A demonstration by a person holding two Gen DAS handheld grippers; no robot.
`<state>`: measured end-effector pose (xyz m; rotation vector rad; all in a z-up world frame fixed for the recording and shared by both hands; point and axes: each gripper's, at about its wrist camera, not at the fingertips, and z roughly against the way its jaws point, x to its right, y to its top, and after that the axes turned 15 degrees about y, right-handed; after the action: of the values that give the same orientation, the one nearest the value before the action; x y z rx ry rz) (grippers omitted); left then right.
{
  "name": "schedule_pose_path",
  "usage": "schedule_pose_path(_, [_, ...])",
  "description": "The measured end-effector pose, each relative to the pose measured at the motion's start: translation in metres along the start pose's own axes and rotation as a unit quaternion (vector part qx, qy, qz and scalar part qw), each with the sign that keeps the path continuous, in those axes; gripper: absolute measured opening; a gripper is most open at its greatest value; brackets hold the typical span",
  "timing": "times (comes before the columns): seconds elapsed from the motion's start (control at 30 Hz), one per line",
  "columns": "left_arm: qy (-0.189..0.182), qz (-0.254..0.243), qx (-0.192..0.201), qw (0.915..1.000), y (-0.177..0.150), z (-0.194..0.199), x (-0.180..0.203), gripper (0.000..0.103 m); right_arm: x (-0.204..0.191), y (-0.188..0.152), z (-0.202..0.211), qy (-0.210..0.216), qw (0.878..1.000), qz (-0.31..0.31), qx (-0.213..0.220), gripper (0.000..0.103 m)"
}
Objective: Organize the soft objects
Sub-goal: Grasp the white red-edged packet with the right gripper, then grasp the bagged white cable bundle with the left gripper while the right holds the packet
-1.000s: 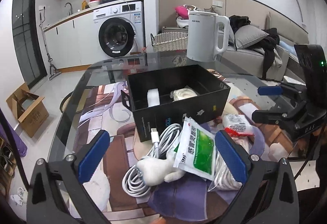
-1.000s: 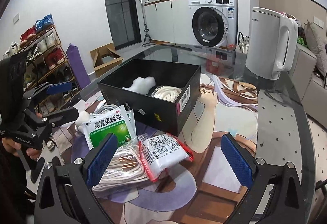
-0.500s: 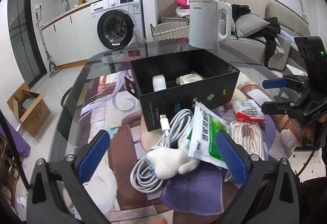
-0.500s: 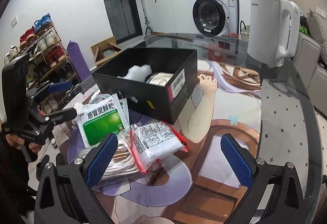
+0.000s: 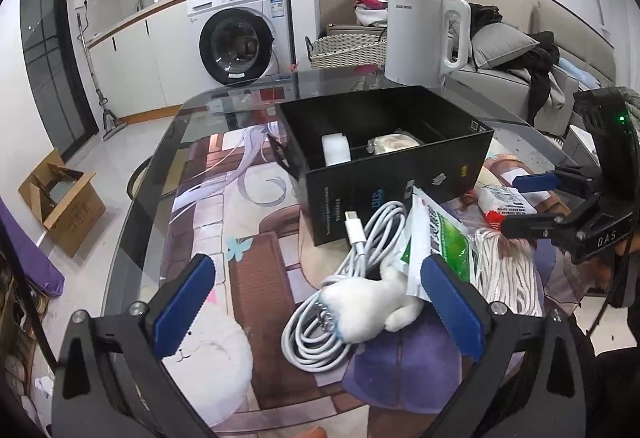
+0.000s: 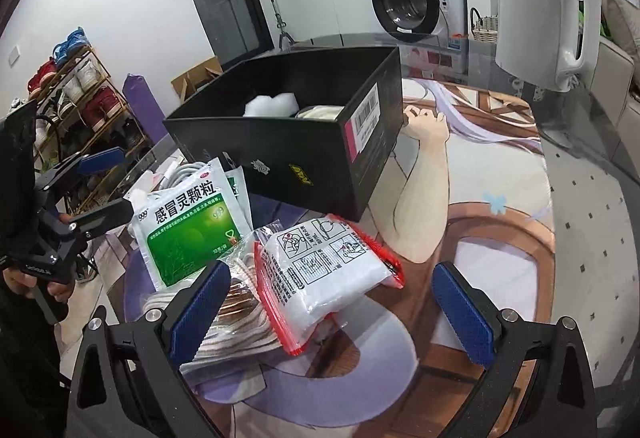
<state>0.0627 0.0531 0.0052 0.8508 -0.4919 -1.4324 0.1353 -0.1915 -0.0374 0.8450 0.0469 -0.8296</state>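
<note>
On the left, the left gripper [image 5: 320, 302] hovers low over the glass-topped bench [image 5: 144, 206], its jaws spread wide and holding nothing. Between its blue pads lie a coiled white cable [image 5: 344, 278] and a small white plush toy [image 5: 368, 312] resting on the coil. Just to the right of the plush, a green-and-white medicine sachet [image 6: 192, 226] leans over the cable, and beside that sits a clear bag of white cord [image 5: 504, 274]. A red-edged white packet [image 6: 320, 262] lies partly on top of the cord bag, in front of the black box.

The open black box [image 5: 384, 162] stands behind this pile, touching the sachet. Inside it are a white foam piece [image 5: 336, 150] on the left and a pale bundle [image 5: 394, 142] to its right. A white kettle [image 5: 424, 38] stands behind the box, near the bench's far edge.

On the right, the right gripper [image 6: 330, 306] has its jaws spread wide as well, empty, with the red-edged packet lying between the pads and the cord bag under the left pad.
</note>
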Motion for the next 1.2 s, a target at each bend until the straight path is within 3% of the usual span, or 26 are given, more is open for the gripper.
schedule_pose_path(0.37, [-0.009, 0.008, -0.012, 0.9999, -0.002, -0.002, -0.017, 0.103, -0.002, 0.003, -0.005, 0.004, 1.0, -0.014, 0.015, 0.1])
schedule_pose_path(0.77, [-0.027, -0.022, -0.023, 0.9991, -0.006, -0.002, -0.007, 0.103, -0.009, 0.002, -0.006, 0.0, 1.0, 0.017, 0.009, 0.066])
schedule_pose_path(1.2, [-0.04, -0.038, -0.014, 0.9984, -0.003, 0.007, 0.008, 0.103, -0.015, 0.01, 0.025, 0.001, 0.997, 0.041, 0.06, 0.063])
